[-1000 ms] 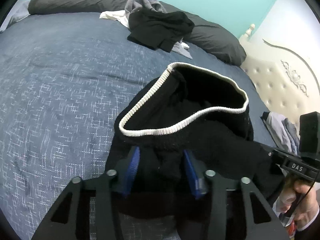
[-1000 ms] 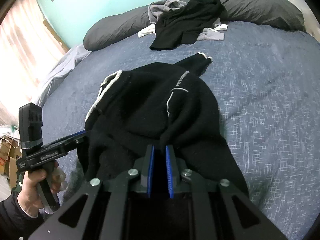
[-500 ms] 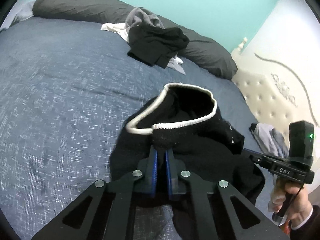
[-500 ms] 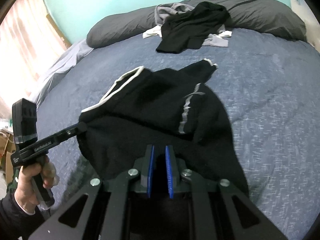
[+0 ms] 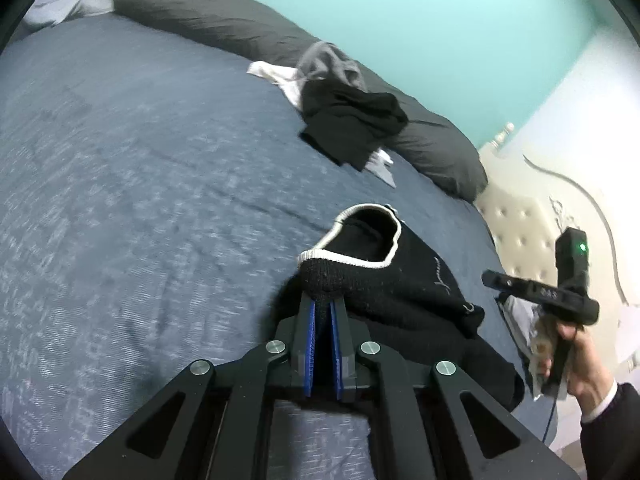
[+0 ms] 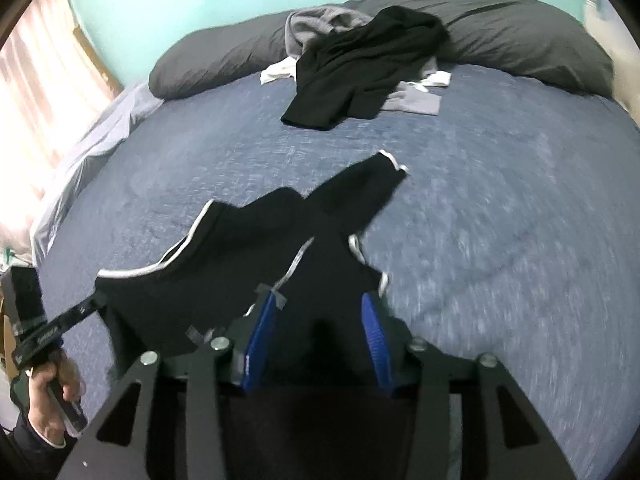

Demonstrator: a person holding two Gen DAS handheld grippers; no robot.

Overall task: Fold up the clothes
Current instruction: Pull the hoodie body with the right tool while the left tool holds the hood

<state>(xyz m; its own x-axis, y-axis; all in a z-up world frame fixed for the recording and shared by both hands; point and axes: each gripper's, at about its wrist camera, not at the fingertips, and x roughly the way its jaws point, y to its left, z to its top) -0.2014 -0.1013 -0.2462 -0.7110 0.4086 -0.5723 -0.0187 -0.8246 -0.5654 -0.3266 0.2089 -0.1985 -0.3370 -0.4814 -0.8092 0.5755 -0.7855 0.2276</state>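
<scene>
Left gripper (image 5: 323,308): pinched shut on a bunched fold of the black sweater (image 5: 400,280) just below its white-trimmed opening, pointed down and forward over the bed (image 5: 140,200). Held from below by a hand (image 6: 50,384) wrapped round the handle, dark sleeve at the wrist.

Right gripper (image 6: 320,312): tilted steeply down, jaws opening, blue pads (image 6: 262,328) spread with black knit lying slack between them, not pressed. Gripped by the other hand (image 5: 572,364) at the handle, off the sweater's right.

Sweater: draped across the blue bedspread, one sleeve (image 6: 372,188) stretched toward the pillows (image 6: 500,36). Heap of unfolded clothes (image 6: 360,68) well apart, against the pillows.
</scene>
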